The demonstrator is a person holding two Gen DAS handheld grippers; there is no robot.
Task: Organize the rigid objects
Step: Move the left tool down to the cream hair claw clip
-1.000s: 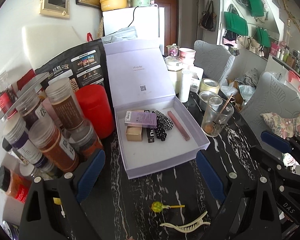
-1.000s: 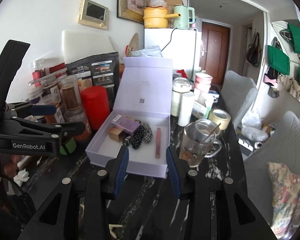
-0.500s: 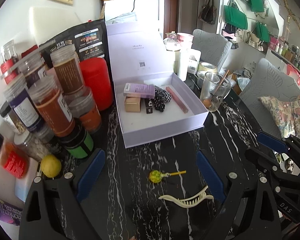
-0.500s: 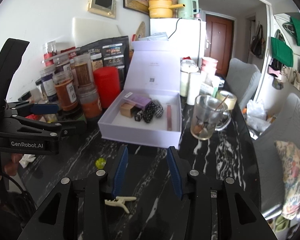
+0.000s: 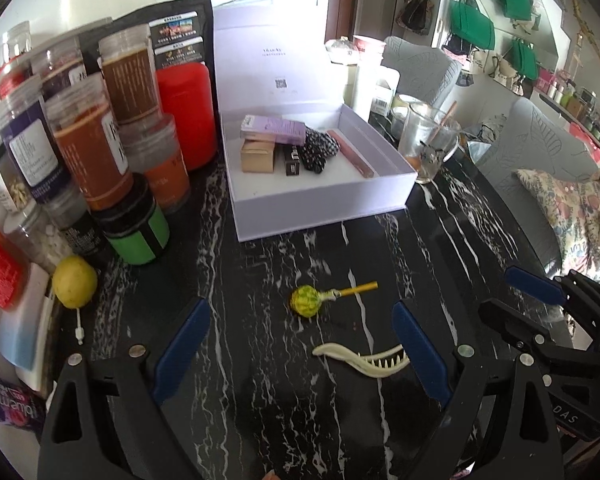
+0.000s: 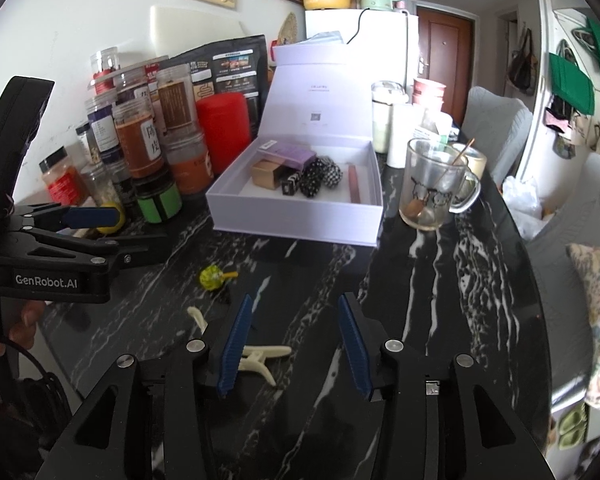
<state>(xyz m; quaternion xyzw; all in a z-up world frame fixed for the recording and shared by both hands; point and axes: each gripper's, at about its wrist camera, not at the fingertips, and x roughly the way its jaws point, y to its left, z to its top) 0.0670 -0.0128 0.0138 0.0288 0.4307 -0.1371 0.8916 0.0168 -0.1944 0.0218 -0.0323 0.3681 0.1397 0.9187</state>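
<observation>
- Both tongs are empty: your left tongs [image 5: 300, 354] gape wide, your right tongs [image 6: 294, 344] have just been opening, nothing between them.
- Box [image 5: 320, 204] already holds some bits; lollipop [image 5: 306, 300] and hair clip [image 5: 364, 360] are loose on the table [image 5: 260, 400].
- Right view hides part of the clip.

Desk [image 5: 284, 408]: black marble, white veins | near edge: lollipop [image 5: 306, 300], cream hair claw [image 5: 362, 360] just beside | middle: open lilac box [image 5: 320, 204] | left: jars [image 5: 92, 148], lemon [image 5: 75, 287] | right: glass mug [image 5: 428, 146]
</observation>
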